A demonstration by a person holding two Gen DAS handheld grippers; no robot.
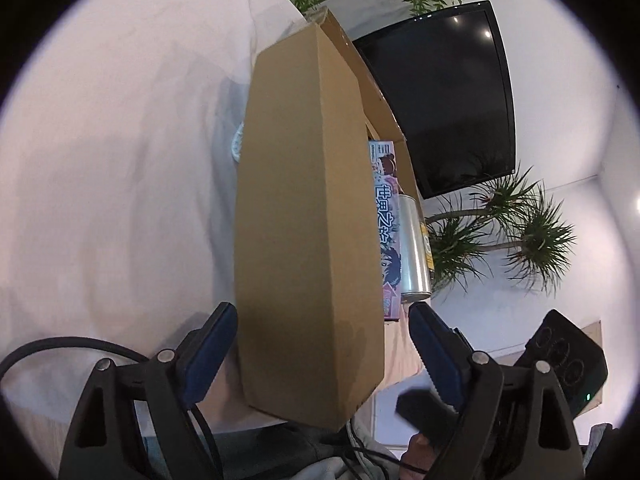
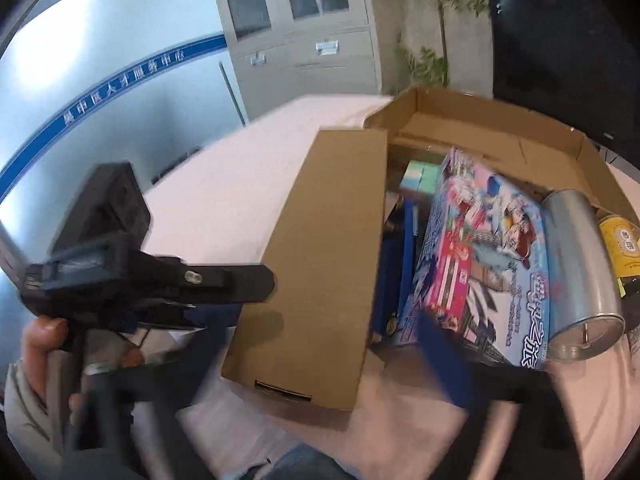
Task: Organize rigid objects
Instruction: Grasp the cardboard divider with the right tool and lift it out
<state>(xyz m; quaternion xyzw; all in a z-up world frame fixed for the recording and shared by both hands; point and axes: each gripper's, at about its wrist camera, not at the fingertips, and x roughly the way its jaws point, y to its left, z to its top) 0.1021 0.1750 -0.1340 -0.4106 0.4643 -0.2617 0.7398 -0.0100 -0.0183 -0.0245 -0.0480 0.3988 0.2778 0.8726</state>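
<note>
My left gripper is spread wide, its blue padded fingers standing on either side of the brown cardboard flap of the open cardboard box. The pads seem just beside the flap, and I cannot see a firm pinch. In the right wrist view my right gripper is blurred; its jaws look apart and hold nothing, with one blue finger low before the box.

The box sits on the pale table. Inside it lie a flat colourful toy carton with cartoon print, a silver metal can on its side, a yellow-labelled tin and a small mint-green block.

I judge the flap is light and stiff but bends easily at its crease, so I would take it near the free edge, gently. The metal can looks smooth and may roll or slip. The toy carton looks light and is best gripped across its thin side.
</note>
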